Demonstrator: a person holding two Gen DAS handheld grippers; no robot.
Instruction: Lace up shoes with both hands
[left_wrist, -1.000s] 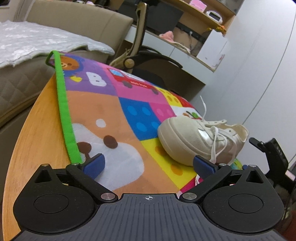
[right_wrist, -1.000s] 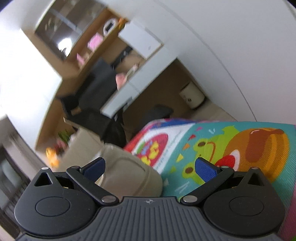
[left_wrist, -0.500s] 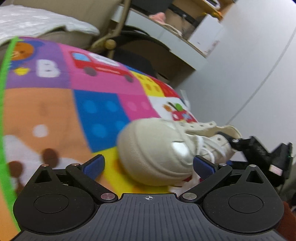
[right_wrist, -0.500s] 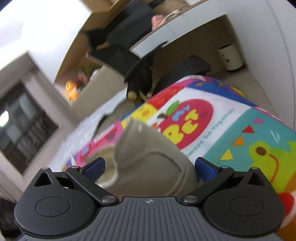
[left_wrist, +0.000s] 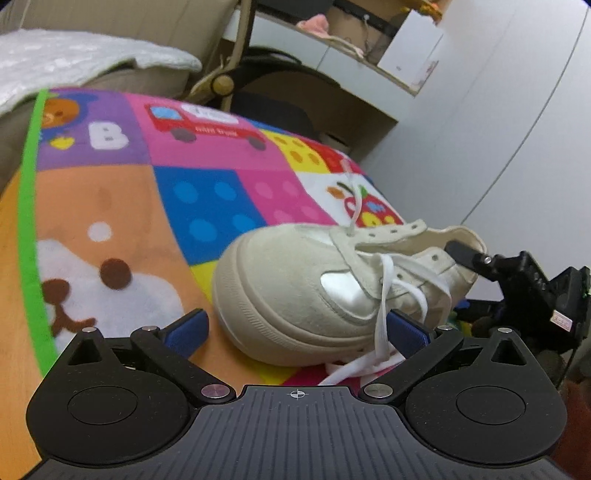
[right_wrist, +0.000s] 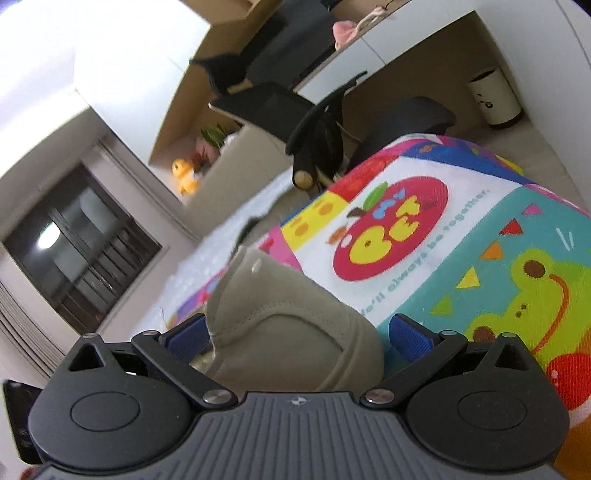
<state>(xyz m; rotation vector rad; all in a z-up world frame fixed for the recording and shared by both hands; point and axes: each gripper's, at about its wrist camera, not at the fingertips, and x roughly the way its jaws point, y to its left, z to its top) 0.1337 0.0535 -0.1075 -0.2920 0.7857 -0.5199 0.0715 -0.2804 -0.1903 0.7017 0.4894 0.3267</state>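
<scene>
On the patchwork play mat (left_wrist: 110, 206), one cream sneaker (left_wrist: 295, 291) lies toe toward the left gripper (left_wrist: 295, 328), long axis running away to the right; its one white lace (left_wrist: 384, 314) hangs loose beside that gripper's right finger. Right gripper (right_wrist: 295, 332) straddles the heel. Both grippers released, empty; left nearer the lace
</scene>
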